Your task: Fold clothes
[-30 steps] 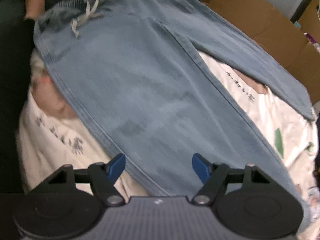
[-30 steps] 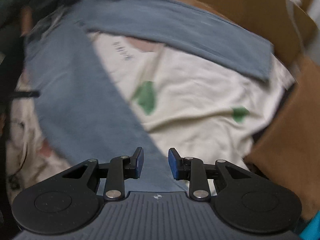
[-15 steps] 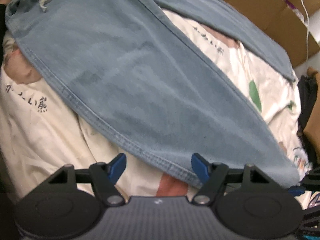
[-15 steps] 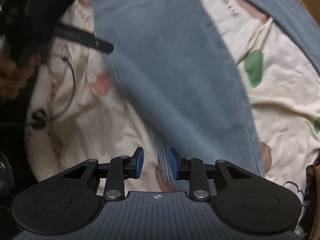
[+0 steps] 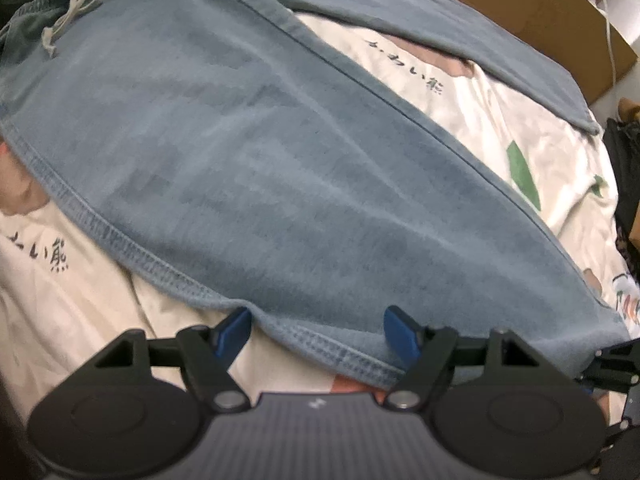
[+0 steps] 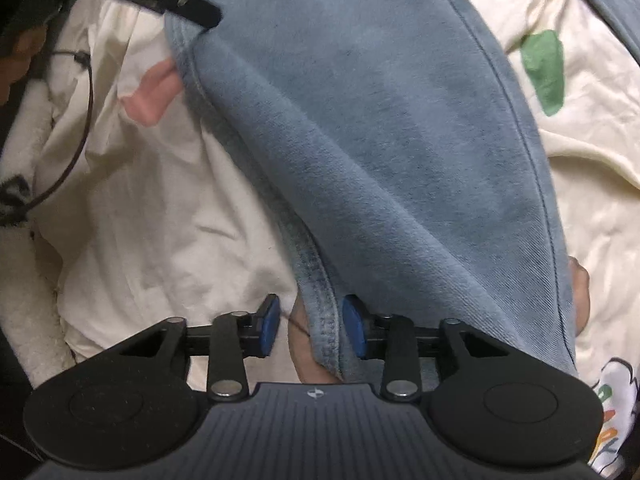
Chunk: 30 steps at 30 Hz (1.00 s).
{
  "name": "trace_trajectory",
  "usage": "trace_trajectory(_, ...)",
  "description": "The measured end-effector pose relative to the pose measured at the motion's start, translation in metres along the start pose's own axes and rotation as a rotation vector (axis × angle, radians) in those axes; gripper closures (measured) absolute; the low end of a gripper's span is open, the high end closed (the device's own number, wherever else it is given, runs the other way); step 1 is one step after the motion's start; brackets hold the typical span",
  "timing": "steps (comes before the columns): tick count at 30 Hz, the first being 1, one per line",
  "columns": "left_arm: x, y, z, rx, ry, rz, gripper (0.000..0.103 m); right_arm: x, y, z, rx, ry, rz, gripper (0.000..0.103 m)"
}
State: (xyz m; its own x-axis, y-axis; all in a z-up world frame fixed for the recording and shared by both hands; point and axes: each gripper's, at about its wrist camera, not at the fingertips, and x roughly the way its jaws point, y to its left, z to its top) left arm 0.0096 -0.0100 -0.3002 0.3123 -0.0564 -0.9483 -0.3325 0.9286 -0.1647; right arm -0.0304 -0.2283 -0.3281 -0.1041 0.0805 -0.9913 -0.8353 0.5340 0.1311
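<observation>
Light-blue drawstring trousers [image 5: 280, 140] lie spread on a cream printed bedsheet [image 5: 80, 300], waistband and white cord [image 5: 68, 12] at the far left. My left gripper [image 5: 318, 330] is open, low over the near leg's stitched side seam, which runs between its fingers. In the right wrist view the same leg [image 6: 400, 140] runs down to my right gripper [image 6: 312, 322]. Its jaws are opening, with the leg's seamed edge between the pads and a gap on the left side. The left gripper's black finger [image 6: 180, 0] shows farther up that edge.
Brown cardboard boxes [image 5: 520, 0] and a white cable [image 5: 600, 8] border the bed's far side. Dark things [image 5: 624, 160] lie at the right edge. A thin black cord [image 6: 84, 120] and a fluffy white blanket [image 6: 24, 280] lie left of the trouser leg.
Both grippers have sunk closer to the trousers. The right one swung from over the sheet to the near leg's seamed edge, and its jaws have widened. The left slid along the leg's side seam.
</observation>
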Motion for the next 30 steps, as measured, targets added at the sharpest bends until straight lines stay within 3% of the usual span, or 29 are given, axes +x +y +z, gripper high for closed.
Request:
trace_trajectory(9,-0.002,0.003,0.001,-0.011,-0.022,0.006,0.027,-0.002,0.012,-0.009,-0.06,0.031,-0.08,0.059)
trace_trajectory(12,-0.003,0.004,0.002,-0.016,-0.025,0.005,0.027,0.0,0.019,-0.01,-0.082,0.031,-0.129,0.064)
trace_trajectory(18,-0.004,0.006,0.003,-0.018,-0.024,-0.002,0.027,0.011,0.042,-0.009,-0.156,0.054,-0.198,0.06)
trace_trajectory(20,-0.005,0.008,0.003,-0.026,-0.027,-0.008,0.027,0.011,0.042,-0.009,-0.163,0.062,-0.184,0.061)
trace_trajectory(21,-0.006,0.009,0.004,-0.031,-0.029,-0.009,0.028,0.01,0.04,-0.01,-0.163,0.065,-0.171,0.063)
trace_trajectory(23,-0.009,0.01,0.005,-0.037,-0.037,-0.017,0.028,0.003,0.036,-0.01,-0.167,0.081,-0.149,0.093)
trace_trajectory(30,-0.029,0.01,0.011,-0.038,-0.111,-0.041,0.028,-0.062,0.019,0.0,-0.071,0.113,-0.056,0.095)
